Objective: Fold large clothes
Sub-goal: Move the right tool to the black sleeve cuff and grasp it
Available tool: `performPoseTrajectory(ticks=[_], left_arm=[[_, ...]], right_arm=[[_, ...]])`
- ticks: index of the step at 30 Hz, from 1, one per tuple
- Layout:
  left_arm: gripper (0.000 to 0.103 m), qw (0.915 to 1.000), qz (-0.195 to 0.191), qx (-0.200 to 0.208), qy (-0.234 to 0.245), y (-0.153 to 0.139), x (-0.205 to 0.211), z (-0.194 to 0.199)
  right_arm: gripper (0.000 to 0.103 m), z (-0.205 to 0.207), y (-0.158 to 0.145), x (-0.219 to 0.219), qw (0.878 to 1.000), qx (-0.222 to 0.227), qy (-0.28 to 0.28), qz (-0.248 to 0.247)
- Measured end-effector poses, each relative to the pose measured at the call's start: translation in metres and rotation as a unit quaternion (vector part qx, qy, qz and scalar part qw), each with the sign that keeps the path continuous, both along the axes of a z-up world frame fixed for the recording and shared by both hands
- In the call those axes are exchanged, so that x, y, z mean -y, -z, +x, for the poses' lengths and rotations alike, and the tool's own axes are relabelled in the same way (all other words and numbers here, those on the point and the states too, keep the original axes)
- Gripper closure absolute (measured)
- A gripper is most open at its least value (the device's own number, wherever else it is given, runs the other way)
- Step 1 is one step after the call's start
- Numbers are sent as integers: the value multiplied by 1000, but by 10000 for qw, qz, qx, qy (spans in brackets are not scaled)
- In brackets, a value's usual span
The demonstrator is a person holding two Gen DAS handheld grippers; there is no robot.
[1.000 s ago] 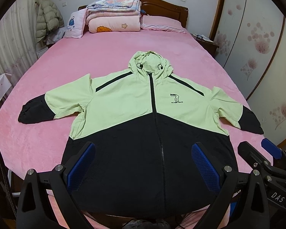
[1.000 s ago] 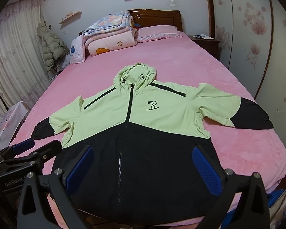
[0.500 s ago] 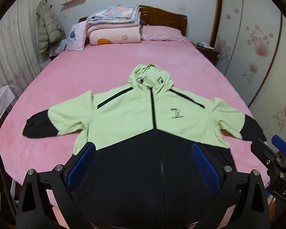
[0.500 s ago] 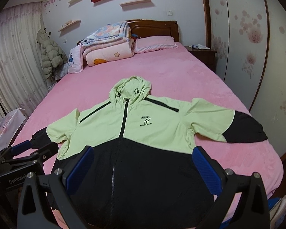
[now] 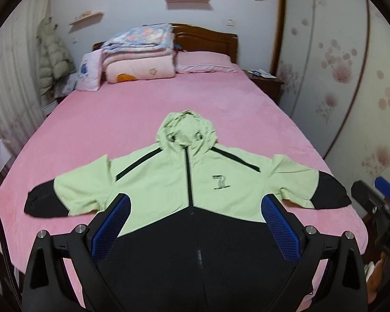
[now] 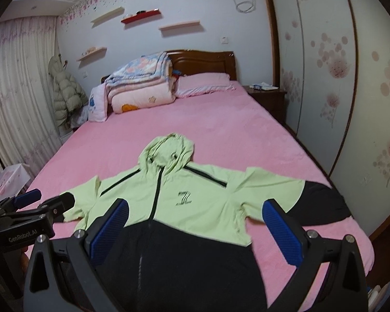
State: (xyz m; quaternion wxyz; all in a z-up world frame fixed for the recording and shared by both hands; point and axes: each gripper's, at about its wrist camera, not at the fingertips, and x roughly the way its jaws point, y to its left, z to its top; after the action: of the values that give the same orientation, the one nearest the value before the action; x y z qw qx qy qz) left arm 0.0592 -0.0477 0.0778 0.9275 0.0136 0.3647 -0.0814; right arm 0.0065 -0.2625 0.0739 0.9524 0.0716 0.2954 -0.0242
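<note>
- My left gripper [image 5: 195,227] is spread wide, nothing between the 2 blue pads [image 5: 109,227], held up over the near end of the bed [image 5: 117,119].
- My right gripper [image 6: 195,230] is just as wide, also holding nothing; its pads [image 6: 280,234] frame the jacket's lower half.
- Jacket [image 5: 189,189] lies flat, front up, zip shut, on the pink bed cover, hood [image 5: 186,130] pointing twd the headboard [image 5: 208,36].
- Top half pale green, bottom half black; both sleeves spread out to the sides w/ black cuffs, small logo on the chest.
- Hem at the near edge of the bed, under both grippers; can't tell if either touches the cloth.
- In the left cam the right gripper shows at the far right edge [image 5: 382,208]; in the right cam the left one sits at the left edge [image 6: 28,208].
- Folded quilts [image 6: 143,85] and a pink pillow [image 6: 205,83] at the head of the bed, well apart from the jacket.
- Puffy coat [image 6: 65,93] hangs by the curtain, nightstand [image 6: 267,96] on the other side.
</note>
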Motion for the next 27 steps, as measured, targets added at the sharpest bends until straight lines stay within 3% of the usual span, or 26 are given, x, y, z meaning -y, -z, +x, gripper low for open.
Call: performPoseTrajectory(ticks=[8, 16, 21, 27], left_arm=[[3, 9986, -204, 116, 482, -12, 47, 32], [3, 9970, 15, 184, 751, 1, 118, 73], [3, 9954, -12, 107, 954, 23, 165, 98], [3, 9943, 52, 114, 1057, 65, 226, 124]], right_arm=[[0, 15, -15, 55, 9982, 216, 540, -154], [0, 28, -4, 130, 9923, 135, 1227, -101], [0, 36, 19, 180, 9854, -77, 1698, -59], [0, 49, 67, 246, 9711, -538, 2323, 88]])
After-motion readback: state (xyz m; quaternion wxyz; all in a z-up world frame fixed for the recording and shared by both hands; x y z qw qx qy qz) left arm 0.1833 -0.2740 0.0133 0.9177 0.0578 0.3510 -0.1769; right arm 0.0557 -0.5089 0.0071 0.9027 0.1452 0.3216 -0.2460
